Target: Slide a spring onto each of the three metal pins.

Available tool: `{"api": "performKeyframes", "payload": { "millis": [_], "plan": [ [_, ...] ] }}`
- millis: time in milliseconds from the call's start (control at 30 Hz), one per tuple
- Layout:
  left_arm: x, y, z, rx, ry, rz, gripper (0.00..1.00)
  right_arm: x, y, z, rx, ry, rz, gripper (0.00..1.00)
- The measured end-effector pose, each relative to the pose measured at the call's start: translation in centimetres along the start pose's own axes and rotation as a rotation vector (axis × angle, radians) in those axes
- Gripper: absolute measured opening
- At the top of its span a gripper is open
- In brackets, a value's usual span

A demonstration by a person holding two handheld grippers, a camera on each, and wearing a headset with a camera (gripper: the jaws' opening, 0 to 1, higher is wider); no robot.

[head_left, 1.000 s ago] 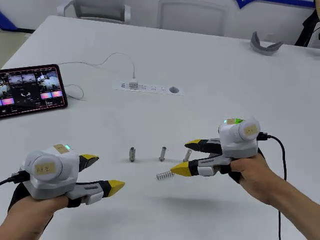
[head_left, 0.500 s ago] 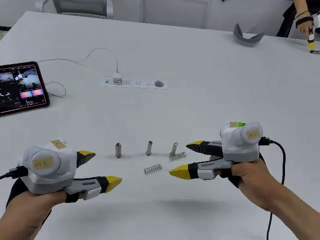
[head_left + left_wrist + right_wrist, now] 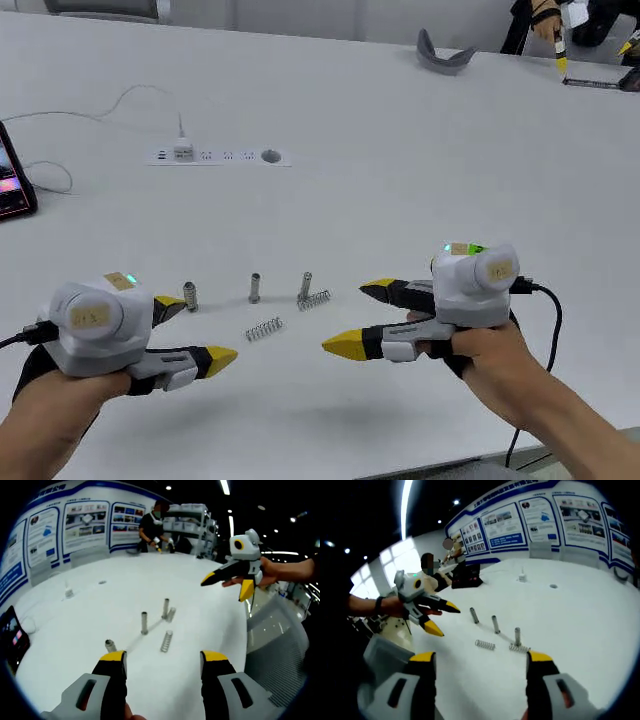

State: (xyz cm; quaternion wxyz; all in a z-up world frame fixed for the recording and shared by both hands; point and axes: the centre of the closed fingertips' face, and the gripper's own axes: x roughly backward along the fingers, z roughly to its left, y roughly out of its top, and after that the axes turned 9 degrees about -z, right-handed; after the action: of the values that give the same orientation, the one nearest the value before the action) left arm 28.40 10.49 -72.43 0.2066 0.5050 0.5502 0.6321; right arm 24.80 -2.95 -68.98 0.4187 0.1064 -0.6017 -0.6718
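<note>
Three short metal pins stand in a row on the white table. The left pin [image 3: 190,296] [image 3: 110,645] [image 3: 474,615] wears a spring. The middle pin [image 3: 255,288] [image 3: 144,622] [image 3: 495,624] is bare. A spring [image 3: 318,298] [image 3: 520,648] lies at the foot of the right pin [image 3: 305,287] [image 3: 165,608] [image 3: 517,636]. A loose spring [image 3: 264,328] [image 3: 166,641] [image 3: 484,644] lies flat in front of the row. My left gripper [image 3: 200,330] [image 3: 164,656] is open beside the left pin. My right gripper [image 3: 355,317] [image 3: 481,656] is open and empty, right of the pins.
A white power strip [image 3: 220,156] with a plugged cable lies behind the pins. A tablet [image 3: 15,185] sits at the left edge. A grey curved band [image 3: 445,55] lies far back. Another person's hand [image 3: 548,20] works at the far right. The table's front edge [image 3: 480,465] is close.
The camera has swung right. My right gripper has drawn back from the loose spring and the right pin, which uncovers the spring at that pin's foot. Both grippers stay open.
</note>
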Motion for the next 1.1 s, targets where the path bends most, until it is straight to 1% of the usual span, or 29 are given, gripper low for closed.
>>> {"api": "performKeyframes", "payload": {
  "millis": [100,267,333,433,467,500,600,767,900,1000,1033,1100],
  "plan": [
    [-1.2,-0.2,-0.5,-0.012,-0.018,0.015,0.59,0.7,-0.2,0.0,-0.008,-0.010,-0.005,0.75],
    [-2.7,-0.4,-0.9,-0.027,-0.036,0.032,0.56,1.8,-0.4,0.0,-0.024,-0.023,-0.013,0.76],
    [-3.2,-0.4,-0.8,-0.034,-0.038,0.039,0.54,2.2,-0.5,0.0,-0.029,-0.028,-0.015,0.76],
    [-4.3,-0.9,-0.7,-0.037,-0.040,0.058,0.51,2.9,-0.6,0.1,-0.038,-0.033,-0.020,0.76],
    [-4.7,-1.2,-0.4,-0.042,-0.039,0.065,0.50,3.1,-0.6,0.2,-0.039,-0.036,-0.021,0.76],
    [-4.9,-1.4,-0.3,-0.047,-0.038,0.070,0.48,3.3,-0.6,0.2,-0.040,-0.037,-0.023,0.76],
    [-5.5,-1.7,-0.4,-0.043,-0.036,0.085,0.45,3.9,-0.6,0.3,-0.050,-0.040,-0.032,0.77],
    [-6.3,-2.3,-0.6,-0.047,-0.037,0.104,0.39,4.6,-1.0,0.3,-0.060,-0.040,-0.030,0.77],
    [-6.9,-2.8,-0.5,-0.052,-0.037,0.123,0.35,5.1,-0.8,0.3,-0.063,-0.046,-0.036,0.77],
    [-7.3,-3.3,-0.3,-0.068,-0.035,0.139,0.32,5.4,-0.6,0.3,-0.067,-0.050,-0.045,0.77],
    [-7.5,-3.7,-0.2,-0.084,-0.033,0.151,0.31,5.5,-0.7,0.3,-0.068,-0.052,-0.045,0.77],
    [-7.8,-4.1,-0.2,-0.090,-0.039,0.161,0.29,5.6,-0.9,0.3,-0.071,-0.054,-0.043,0.77]
  ]
}}
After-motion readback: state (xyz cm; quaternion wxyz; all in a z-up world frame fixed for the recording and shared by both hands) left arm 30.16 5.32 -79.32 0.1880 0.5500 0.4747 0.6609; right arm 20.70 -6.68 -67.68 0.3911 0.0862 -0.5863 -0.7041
